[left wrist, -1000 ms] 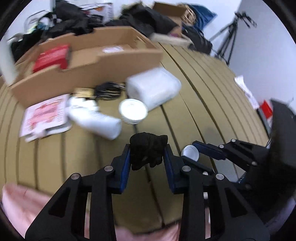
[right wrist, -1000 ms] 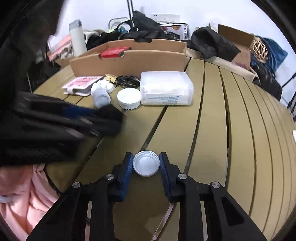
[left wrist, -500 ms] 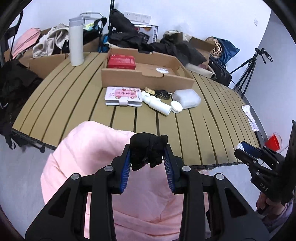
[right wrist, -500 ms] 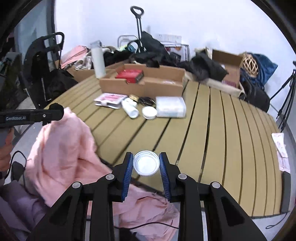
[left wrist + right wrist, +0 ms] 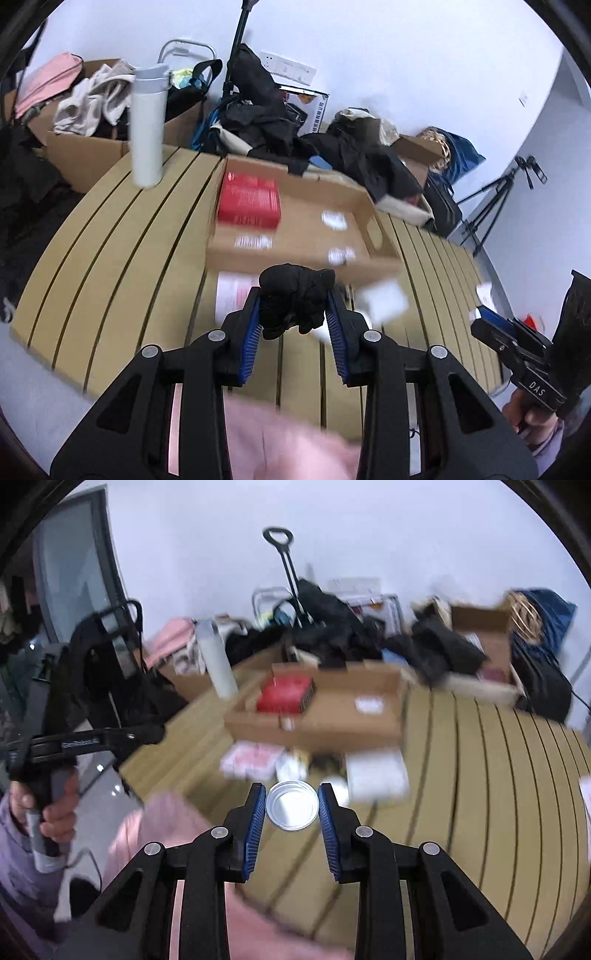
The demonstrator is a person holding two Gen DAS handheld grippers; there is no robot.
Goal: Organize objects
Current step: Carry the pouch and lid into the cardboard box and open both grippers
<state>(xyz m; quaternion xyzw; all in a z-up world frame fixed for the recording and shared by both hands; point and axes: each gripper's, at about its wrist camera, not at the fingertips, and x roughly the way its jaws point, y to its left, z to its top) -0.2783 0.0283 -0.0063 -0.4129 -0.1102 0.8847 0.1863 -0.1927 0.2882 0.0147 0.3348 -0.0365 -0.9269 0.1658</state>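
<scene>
Black fabric, a bunched glove [image 5: 295,301] by the look of it, sits clamped between the blue pads of the left gripper [image 5: 294,312], held above the near part of the table [image 5: 122,266]; the right gripper [image 5: 291,806] is narrowed on a small round white lid [image 5: 292,805], its rim pinched from both sides. Half a second ago both grippers hung back off the table's near edge, over the pink cloth [image 5: 280,443], with the whole table small ahead; now the slats fill the lower view and the cardboard box [image 5: 306,229] looms close, so both hands have swung forward again with their loads unchanged. Motion blur smears the box and the loose items before it in both views. Inside the box lies a red packet [image 5: 249,203]; just in front of it lie a pink-printed booklet [image 5: 236,291] and a white plastic container [image 5: 384,299]; a tall white flask [image 5: 147,125] stands well to the left. Judging from this approach, the glove and lid are probably bound for the box, neither yet released; the drop should wait until each gripper is over the box's open floor, clear of its front wall.
</scene>
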